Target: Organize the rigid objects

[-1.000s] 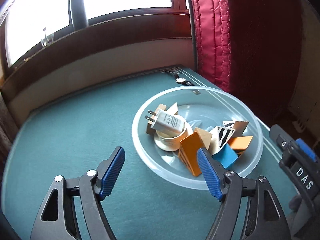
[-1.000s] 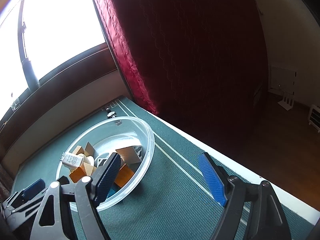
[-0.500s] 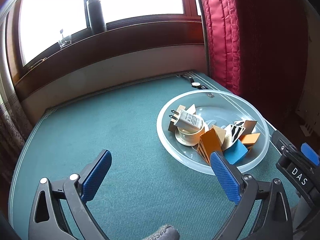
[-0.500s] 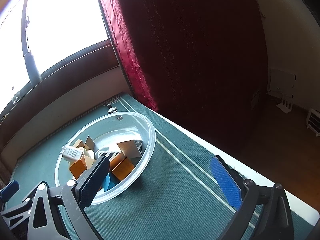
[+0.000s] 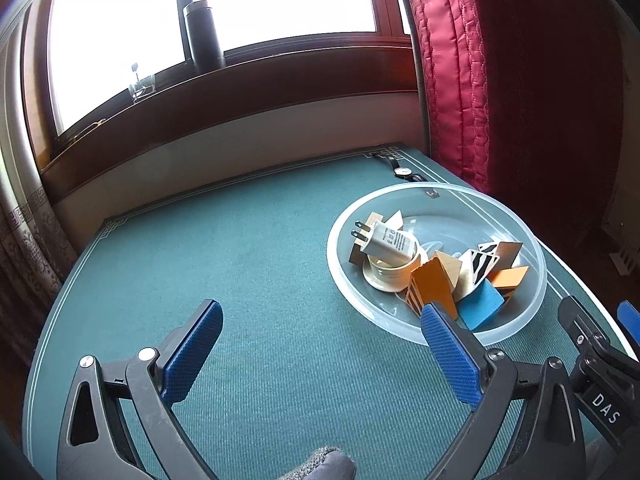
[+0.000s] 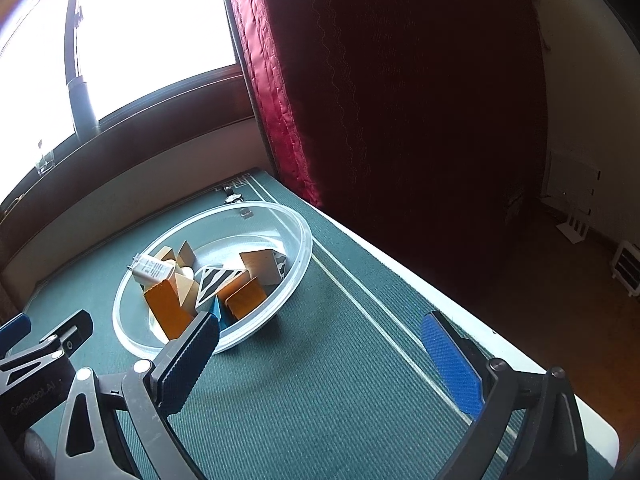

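Note:
A clear plastic bowl [image 5: 532,292] [image 6: 302,256] sits on the green table and holds a white plug charger [image 5: 386,240] [image 6: 154,270] resting on a cream cup [image 5: 390,274], orange blocks [image 5: 434,284] [image 6: 246,298], a blue block [image 5: 480,306] and striped blocks [image 5: 478,262] [image 6: 218,280]. My left gripper [image 5: 320,350] is open and empty, above the table to the near left of the bowl. My right gripper [image 6: 320,354] is open and empty, to the near right of the bowl; its body shows in the left wrist view [image 5: 600,364].
A wristwatch [image 5: 402,170] [image 6: 233,198] lies at the table's far corner beyond the bowl. A red curtain [image 5: 460,80] hangs at the right. A dark bottle [image 5: 202,36] and a small glass [image 5: 141,87] stand on the window sill. The table's right edge [image 6: 440,300] drops to the floor.
Both grippers have pulled back and away from the bowl, which now looks smaller and farther off. The bowl and its contents have not moved.

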### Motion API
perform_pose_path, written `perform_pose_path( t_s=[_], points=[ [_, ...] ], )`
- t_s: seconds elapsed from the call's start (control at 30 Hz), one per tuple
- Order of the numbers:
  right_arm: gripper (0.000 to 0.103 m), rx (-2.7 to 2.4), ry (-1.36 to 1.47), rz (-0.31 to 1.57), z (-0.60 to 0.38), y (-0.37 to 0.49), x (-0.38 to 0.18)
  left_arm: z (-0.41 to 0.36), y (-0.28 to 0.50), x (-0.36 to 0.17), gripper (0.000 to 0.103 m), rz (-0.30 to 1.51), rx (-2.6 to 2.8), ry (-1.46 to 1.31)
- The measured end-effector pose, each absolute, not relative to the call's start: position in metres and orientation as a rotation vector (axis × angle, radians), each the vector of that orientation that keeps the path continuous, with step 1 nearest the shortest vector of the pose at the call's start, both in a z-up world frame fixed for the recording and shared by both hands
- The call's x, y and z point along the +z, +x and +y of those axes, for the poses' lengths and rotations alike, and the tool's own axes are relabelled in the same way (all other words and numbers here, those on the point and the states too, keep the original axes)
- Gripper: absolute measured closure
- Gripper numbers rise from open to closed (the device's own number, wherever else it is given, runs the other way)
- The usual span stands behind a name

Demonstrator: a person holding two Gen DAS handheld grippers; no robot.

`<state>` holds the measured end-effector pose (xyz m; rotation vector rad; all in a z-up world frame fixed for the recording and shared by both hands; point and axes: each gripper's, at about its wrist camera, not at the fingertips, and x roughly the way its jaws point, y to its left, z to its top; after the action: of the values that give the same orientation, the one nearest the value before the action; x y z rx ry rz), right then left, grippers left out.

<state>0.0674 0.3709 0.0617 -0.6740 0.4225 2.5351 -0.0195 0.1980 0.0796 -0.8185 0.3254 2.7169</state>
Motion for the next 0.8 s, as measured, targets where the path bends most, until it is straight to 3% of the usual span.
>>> perform_pose_path(
  t_s=[0.8],
  points=[
    [0.001,2.6,-0.641,0.233,0.345,0.065,0.067,0.194,-0.023,0.076,0.003,0.319,2.752,-0.842]
  ],
)
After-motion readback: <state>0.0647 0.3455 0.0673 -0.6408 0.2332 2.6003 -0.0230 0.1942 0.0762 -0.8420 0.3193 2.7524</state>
